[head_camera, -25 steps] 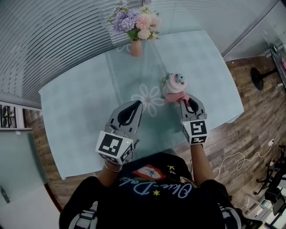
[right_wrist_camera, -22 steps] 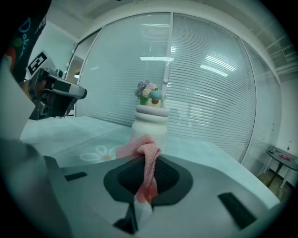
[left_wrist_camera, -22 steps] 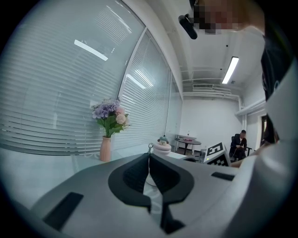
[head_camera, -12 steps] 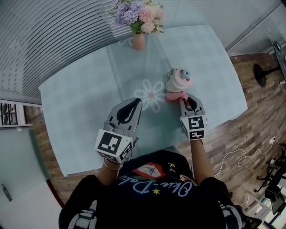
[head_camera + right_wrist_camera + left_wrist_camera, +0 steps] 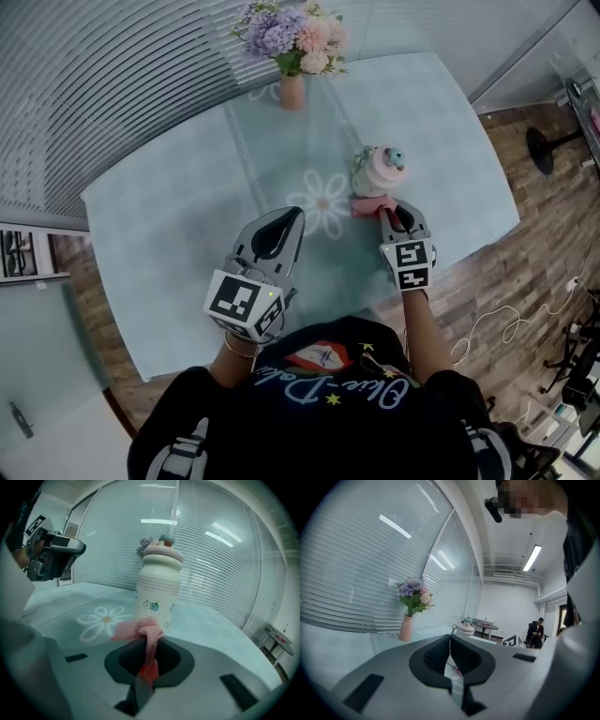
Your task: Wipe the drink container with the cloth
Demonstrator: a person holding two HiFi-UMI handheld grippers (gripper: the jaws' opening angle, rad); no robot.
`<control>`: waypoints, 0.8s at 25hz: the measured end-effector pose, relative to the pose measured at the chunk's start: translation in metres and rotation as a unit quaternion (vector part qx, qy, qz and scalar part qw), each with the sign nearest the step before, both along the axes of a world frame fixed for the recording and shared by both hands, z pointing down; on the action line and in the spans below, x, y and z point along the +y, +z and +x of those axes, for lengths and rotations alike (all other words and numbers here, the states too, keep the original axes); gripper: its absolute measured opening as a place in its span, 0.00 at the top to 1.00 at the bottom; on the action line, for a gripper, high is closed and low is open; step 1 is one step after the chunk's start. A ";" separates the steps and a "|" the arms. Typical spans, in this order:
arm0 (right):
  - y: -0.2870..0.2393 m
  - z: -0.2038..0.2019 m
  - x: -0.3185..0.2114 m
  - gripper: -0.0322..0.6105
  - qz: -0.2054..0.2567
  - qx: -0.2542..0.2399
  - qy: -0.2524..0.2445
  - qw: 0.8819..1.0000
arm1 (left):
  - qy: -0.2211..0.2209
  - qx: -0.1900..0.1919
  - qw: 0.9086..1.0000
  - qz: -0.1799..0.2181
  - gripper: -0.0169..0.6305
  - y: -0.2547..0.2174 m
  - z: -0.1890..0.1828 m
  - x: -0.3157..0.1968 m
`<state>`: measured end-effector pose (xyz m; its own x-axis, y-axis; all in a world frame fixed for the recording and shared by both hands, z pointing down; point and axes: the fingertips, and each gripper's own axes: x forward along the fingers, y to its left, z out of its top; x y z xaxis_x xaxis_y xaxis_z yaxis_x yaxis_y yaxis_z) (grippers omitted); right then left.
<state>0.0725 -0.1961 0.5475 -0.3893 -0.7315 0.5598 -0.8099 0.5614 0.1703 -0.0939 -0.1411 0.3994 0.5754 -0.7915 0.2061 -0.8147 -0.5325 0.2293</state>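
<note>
Drink container (image 5: 380,172) upright on tabletop (image 5: 169,225). Pinches cloth (image 5: 140,629) in right gripper (image 5: 392,214) fingers at its base for wiping; left gripper (image 5: 450,637) idle, fingers pressed together.

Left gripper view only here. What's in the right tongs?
Observer: The right tongs are shut on a pink mesh cloth.
Operator: Touching the bottle?
Observer: Yes, its bunched end lies against the lower side of the white drink bottle with a pink lid.
Operator: Left tongs close to it?
Observer: No. Head view shows the left tongs apart from it, over the pale teal tabletop, nearer the person.
</note>
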 end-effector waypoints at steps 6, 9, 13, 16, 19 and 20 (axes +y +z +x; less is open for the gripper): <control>-0.026 0.012 0.011 0.91 0.036 -0.006 0.014 0.999 | 0.022 0.010 1.000 0.003 0.97 0.005 0.001 -0.003; -0.047 0.017 0.020 0.90 0.060 -0.016 0.002 0.998 | 0.034 0.000 0.999 0.004 0.97 0.008 0.005 -0.003; -0.074 0.029 0.021 0.90 0.081 -0.051 -0.032 0.995 | 0.026 -0.001 1.000 0.012 0.97 0.002 0.013 -0.001; -0.094 0.030 0.014 0.90 0.102 -0.081 -0.073 0.989 | 0.004 -0.016 1.000 0.013 0.97 0.001 0.011 -0.001; -0.111 0.026 0.005 0.90 0.122 -0.091 -0.123 0.981 | -0.041 -0.027 0.999 0.013 0.97 -0.003 0.003 -0.001; -0.113 0.022 -0.001 0.90 0.125 -0.089 -0.143 0.978 | -0.060 -0.027 0.998 0.013 0.97 -0.005 0.000 -0.001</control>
